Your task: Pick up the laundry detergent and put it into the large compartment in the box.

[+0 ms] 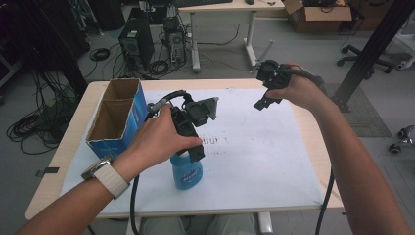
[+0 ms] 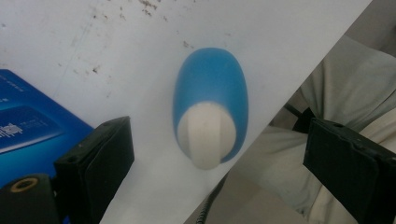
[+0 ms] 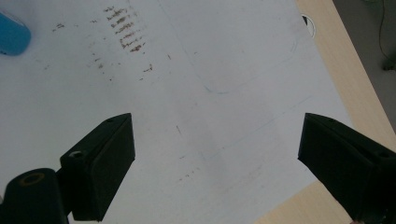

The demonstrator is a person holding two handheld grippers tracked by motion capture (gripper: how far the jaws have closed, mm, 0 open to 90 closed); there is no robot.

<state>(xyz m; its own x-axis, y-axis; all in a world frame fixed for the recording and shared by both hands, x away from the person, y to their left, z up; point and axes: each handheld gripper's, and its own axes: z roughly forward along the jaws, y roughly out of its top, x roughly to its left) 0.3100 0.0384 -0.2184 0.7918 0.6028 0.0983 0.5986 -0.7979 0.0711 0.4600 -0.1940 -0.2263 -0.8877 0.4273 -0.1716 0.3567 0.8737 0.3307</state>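
While the bench (image 1: 303,132) carries a white sheet (image 1: 254,147) over most of its top, its pale wood shows along the left, right and near edges. The sheet is marked with dark smudges near its middle. Toward the far left corner stands an open blue cardboard box (image 1: 117,117), split inside into two compartments, its brown inner walls bare. Just beside the box's near right corner, close to the near edge, a blue bottle (image 1: 187,174) with a white cap stands upright on the sheet; in the left gripper view the blue bottle (image 2: 210,100) is seen from above, its white cap pointing at the camera and the box's blue side at the lower left.

The left gripper (image 1: 195,147) hangs directly over the bottle, held by a hand with a pale watch strap on the wrist. Its fingers (image 2: 100,168) are spread wide, one on either side of the bottle and well clear of it, touching nothing. The right gripper (image 1: 262,100) is held up over the sheet toward the far right corner, well apart from the bottle. Its fingers (image 3: 105,161) are likewise spread wide, with bare sheet and a strip of the bench's right edge between them.
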